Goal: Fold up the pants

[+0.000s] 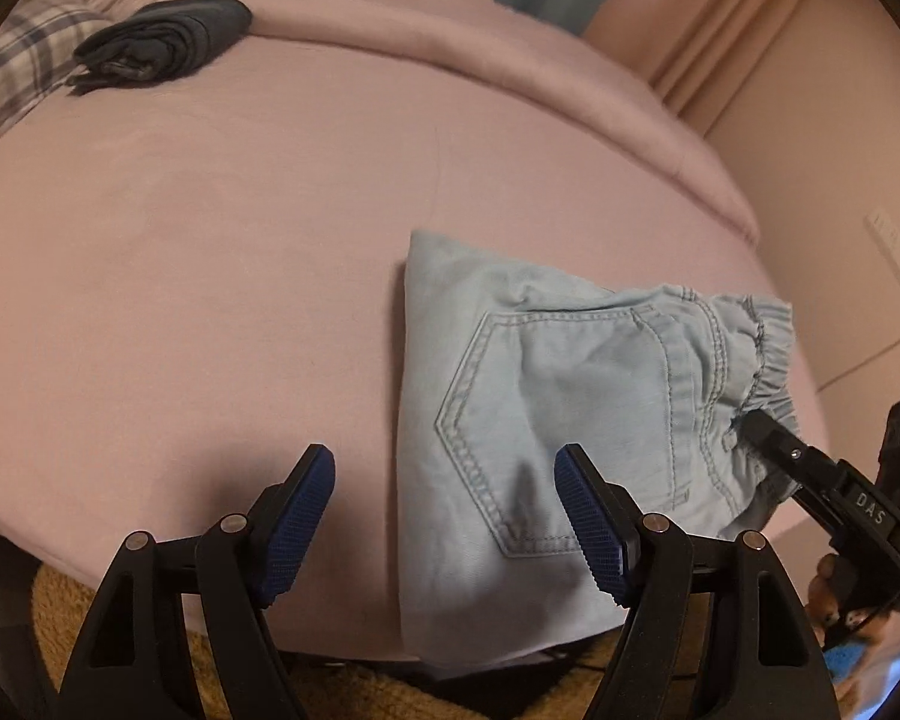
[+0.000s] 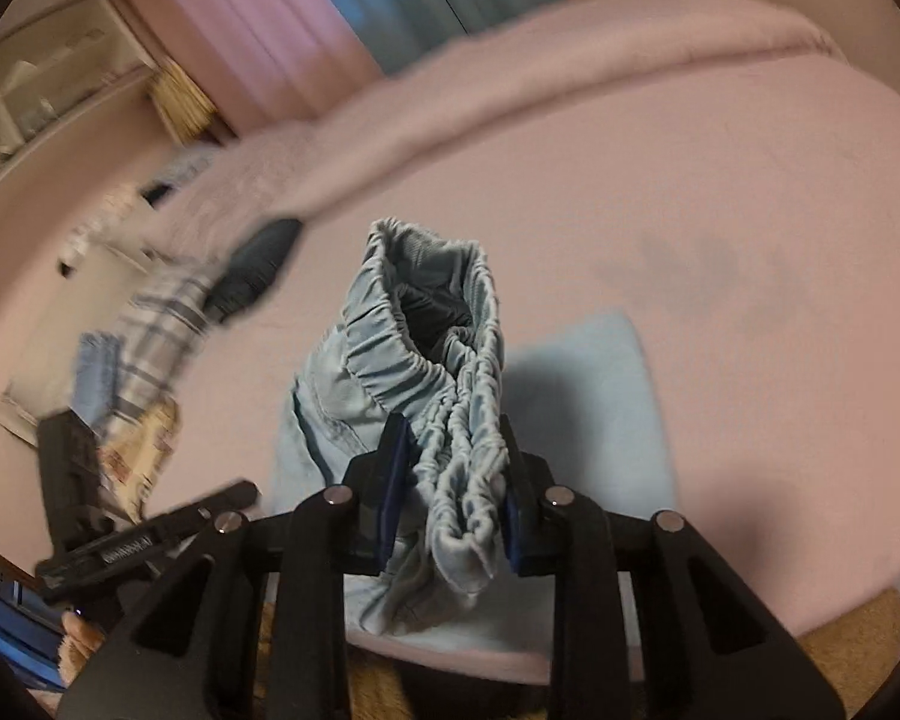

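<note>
Pants (image 1: 546, 420): light blue denim with an elastic waistband (image 2: 426, 372) and a stitched back pocket (image 1: 570, 420). Already folded down to a compact stack at the near edge of the bed (image 1: 210, 240), right of centre in the left wrist view. The lower layers lie flat on the pink sheet; the waistband end is raised off them at the stack's right side, probably so it can be carried over for a last fold or the bundle lifted whole.

Right gripper (image 2: 450, 480): closed on the gathered waistband. In its own view the bunched elastic sits between the two blue pads and fills the gap, standing up and away from the camera. The left wrist view shows its black tip meeting the waistband from the right. This grip is what keeps that end up.

Left gripper (image 1: 444, 516): open wide, holding nothing. It hangs over the near edge of the bed; its right finger (image 1: 588, 528) is above the pocket area of the pants, its left finger above bare sheet. Whether either touches the fabric cannot be told. Likely placed to pin or take the near-left part of the stack.

Dark garment (image 1: 168, 39): rolled or folded, far left on the bed, well apart from the pants.

Plaid cloth (image 1: 24, 72): just beside the dark garment, at the far left edge.

Curtains (image 2: 330, 12): pink and blue, beyond the bed.
</note>
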